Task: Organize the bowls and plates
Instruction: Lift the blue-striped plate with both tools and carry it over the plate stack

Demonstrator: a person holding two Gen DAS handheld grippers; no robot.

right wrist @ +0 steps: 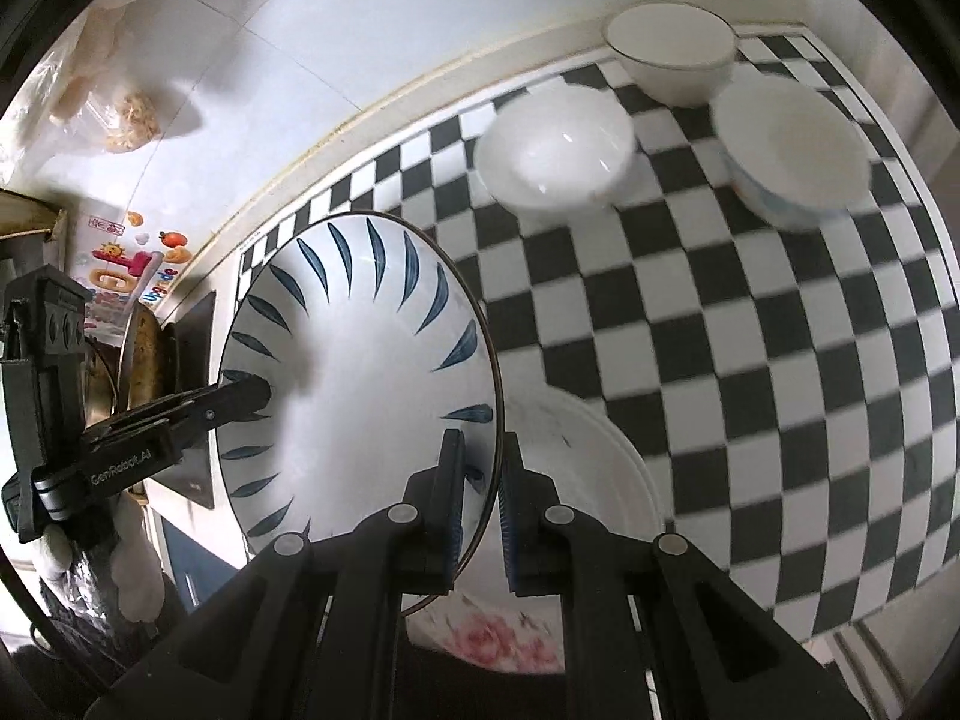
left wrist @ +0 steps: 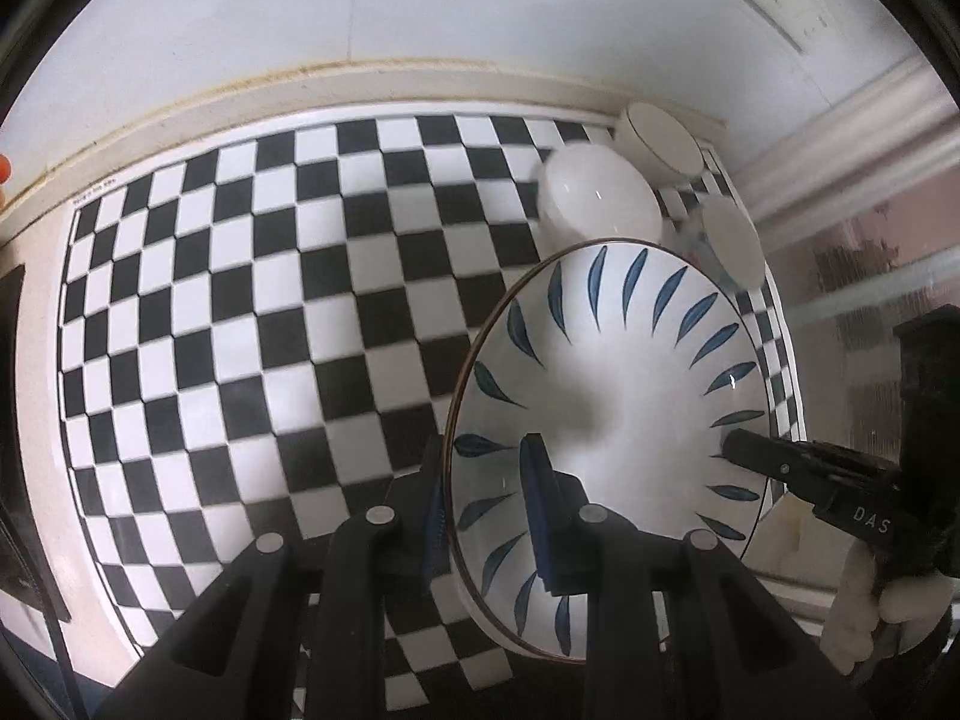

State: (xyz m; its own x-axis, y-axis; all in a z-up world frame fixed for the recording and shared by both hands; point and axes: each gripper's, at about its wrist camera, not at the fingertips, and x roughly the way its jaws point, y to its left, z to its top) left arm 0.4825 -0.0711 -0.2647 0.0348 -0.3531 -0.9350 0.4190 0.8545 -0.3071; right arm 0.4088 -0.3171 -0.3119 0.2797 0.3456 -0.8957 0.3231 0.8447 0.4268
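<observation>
Item in hand: one blue-leaf plate (left wrist: 606,396), held tilted above the checkered mat (left wrist: 252,312). My left gripper (left wrist: 486,480) was clamped on its near rim, one finger on either face; my right gripper (right wrist: 480,468) pinched the opposite rim likewise.

Step, as I judged it: carrying the plate two-handed toward a stack.

Next move would call for levelling it and lowering it squarely onto the white plates (right wrist: 594,468) just below, then releasing both grips.

Count:
- blue-leaf plate, one
- white plates, a short stack, number unclear
- bowls, three: gold-rimmed bowl (right wrist: 672,54), plain white bowl (right wrist: 555,150), pale-patterned bowl (right wrist: 792,150), grouped at the mat's far end
</observation>
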